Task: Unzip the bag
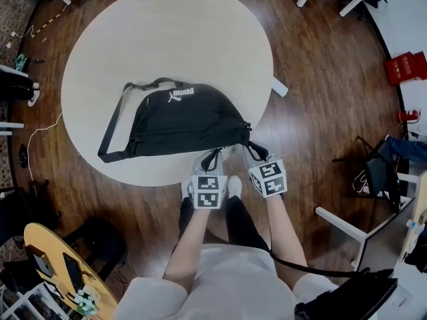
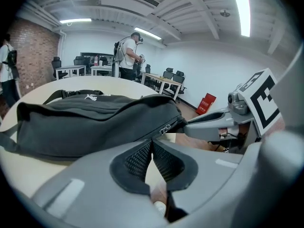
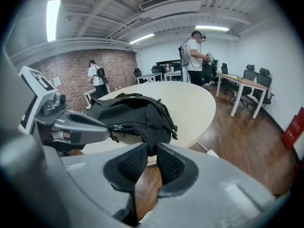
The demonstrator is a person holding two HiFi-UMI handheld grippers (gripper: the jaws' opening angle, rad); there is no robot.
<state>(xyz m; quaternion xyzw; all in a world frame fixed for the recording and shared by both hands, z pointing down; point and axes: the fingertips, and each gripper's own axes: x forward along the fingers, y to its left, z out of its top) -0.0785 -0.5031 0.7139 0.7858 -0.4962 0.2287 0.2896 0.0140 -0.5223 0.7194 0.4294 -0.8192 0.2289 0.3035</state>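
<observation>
**Bag at near edge of counter, both grippers at its right end**

**Location of bag.** The black bag (image 1: 177, 122) lies on its side on the round cream counter (image 1: 167, 39), close to the edge nearest the person. A white logo (image 1: 181, 94) faces up. Its strap (image 1: 113, 129) loops around the left end and lies flat on the counter. The zip pull (image 2: 166, 129) sits at the bag's right end.

**Left gripper.** The left gripper (image 1: 212, 153) reaches over the counter edge to the bag's near side. In the left gripper view its jaws are closed tip to tip, with the tips pressed against the bag's lower edge just below the zip pull. Whether any fabric or tab is pinched between them cannot be made out. The right gripper view shows the tip of this gripper (image 3: 102, 127) just beside the pull (image 3: 117, 126).

**Right gripper.** The right gripper (image 1: 252, 149) meets the bag's right end. In the right gripper view its jaws are drawn close, with dark material from the bag (image 3: 133, 115) caught between the tips.

**Surroundings.** The floor (image 1: 320, 99) is dark wood. A person in a white top (image 3: 194, 56) and a person with a backpack (image 3: 97, 77) stand beyond the counter.
</observation>
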